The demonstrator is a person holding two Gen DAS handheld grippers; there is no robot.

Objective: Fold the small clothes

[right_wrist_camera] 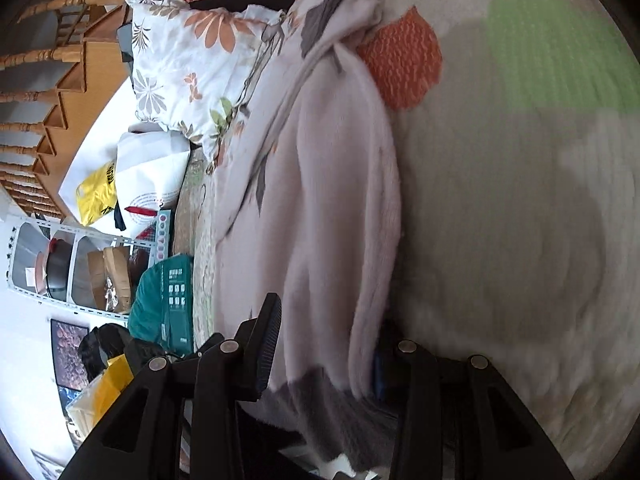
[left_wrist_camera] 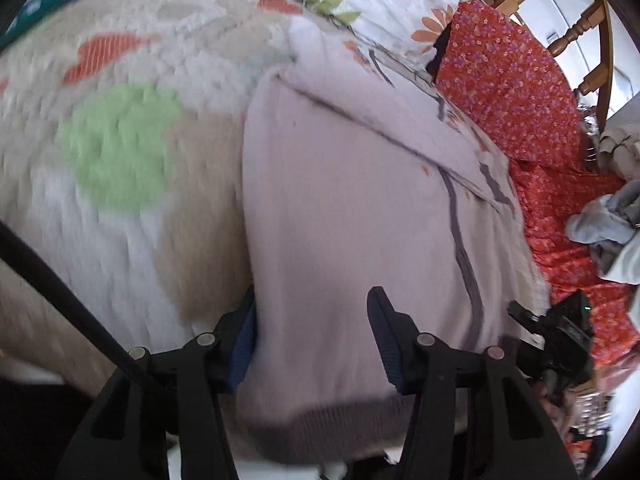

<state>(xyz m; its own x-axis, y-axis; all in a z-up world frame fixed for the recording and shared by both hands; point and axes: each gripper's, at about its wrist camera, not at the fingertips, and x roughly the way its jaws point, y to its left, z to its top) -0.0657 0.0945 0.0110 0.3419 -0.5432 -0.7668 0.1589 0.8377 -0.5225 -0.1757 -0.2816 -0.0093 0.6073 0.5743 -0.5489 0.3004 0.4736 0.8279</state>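
A pale lilac knit garment [left_wrist_camera: 344, 208] with grey trim and a grey ribbed hem lies on a fluffy blanket [left_wrist_camera: 120, 140] with green and orange patches. My left gripper [left_wrist_camera: 316, 332] is open, its fingers spread around the garment's near edge by the hem; the left finger is partly tucked under the fabric. In the right wrist view the same garment [right_wrist_camera: 320, 184] runs away from me. My right gripper [right_wrist_camera: 324, 352] is open, its jaws astride the garment's hem; the right finger is mostly hidden behind the fabric.
A red floral cloth [left_wrist_camera: 516, 92] and a floral pillow [right_wrist_camera: 192, 64] lie beyond the garment. A pile of grey-blue clothes [left_wrist_camera: 608, 228] sits at the right. A wooden chair [left_wrist_camera: 576, 20], a teal box [right_wrist_camera: 168, 300] and shelves [right_wrist_camera: 72, 264] stand beside the bed.
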